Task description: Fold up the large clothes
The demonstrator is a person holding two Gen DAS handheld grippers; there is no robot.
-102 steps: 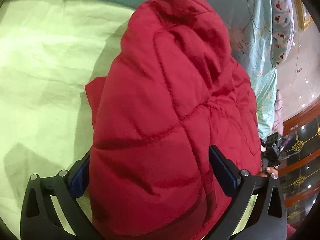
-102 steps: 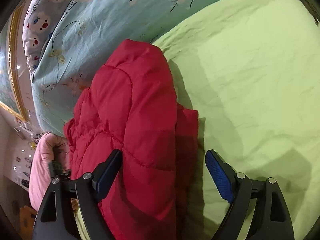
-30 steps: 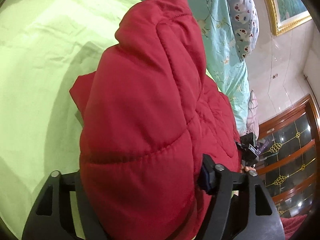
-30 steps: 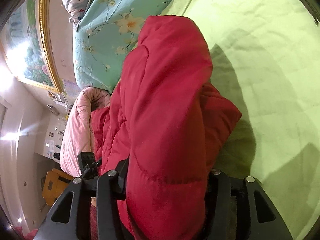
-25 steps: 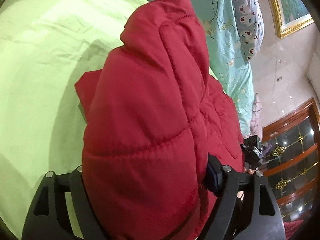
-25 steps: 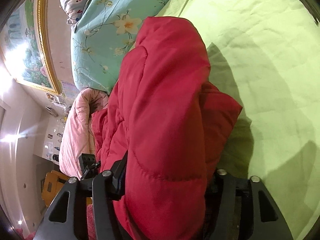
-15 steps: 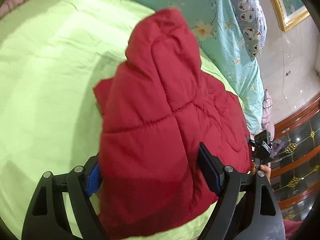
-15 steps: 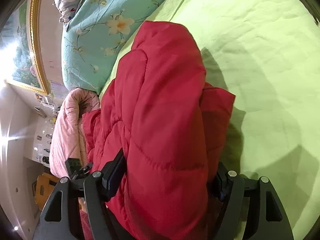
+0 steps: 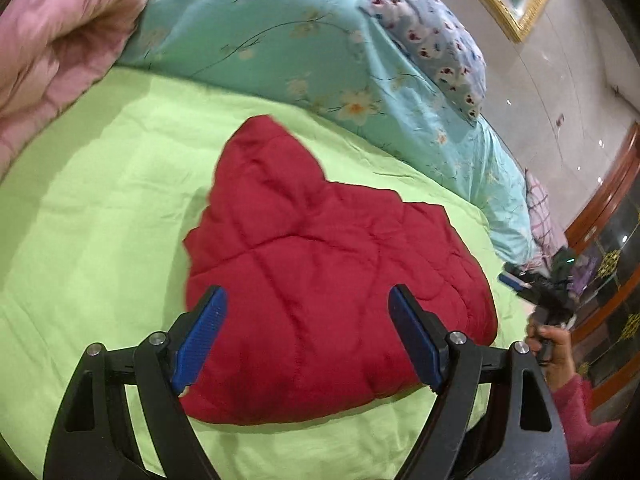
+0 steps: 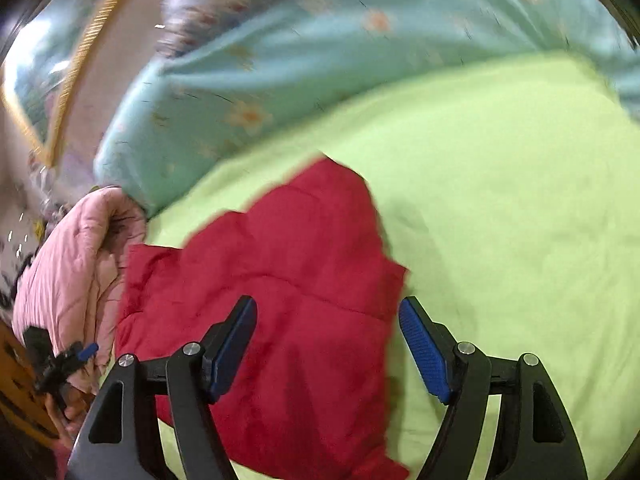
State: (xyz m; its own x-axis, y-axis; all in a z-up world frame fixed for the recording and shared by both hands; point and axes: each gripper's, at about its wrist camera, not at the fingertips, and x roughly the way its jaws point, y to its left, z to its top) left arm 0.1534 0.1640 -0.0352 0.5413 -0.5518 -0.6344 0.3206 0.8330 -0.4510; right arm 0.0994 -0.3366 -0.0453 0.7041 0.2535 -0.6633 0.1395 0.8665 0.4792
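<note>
A folded red quilted jacket (image 9: 320, 280) lies flat on the light green bedsheet (image 9: 100, 220). My left gripper (image 9: 308, 336) is open and empty, held above the jacket's near edge, apart from it. In the right wrist view the same jacket (image 10: 288, 280) lies on the sheet (image 10: 500, 200). My right gripper (image 10: 326, 344) is open and empty above the jacket's near right part. The right gripper also shows at the far right of the left wrist view (image 9: 536, 288), held in a hand.
A turquoise floral duvet (image 9: 300, 40) runs along the far side of the bed. A rolled pink quilt (image 9: 52, 52) lies at the left end. A spotted pillow (image 9: 432, 32) sits behind. A wooden cabinet (image 9: 608, 260) stands at the right.
Both grippers let go of the red jacket, opened and pulled back and up. The jacket now lies flat on the sheet instead of being held bunched between the fingers.
</note>
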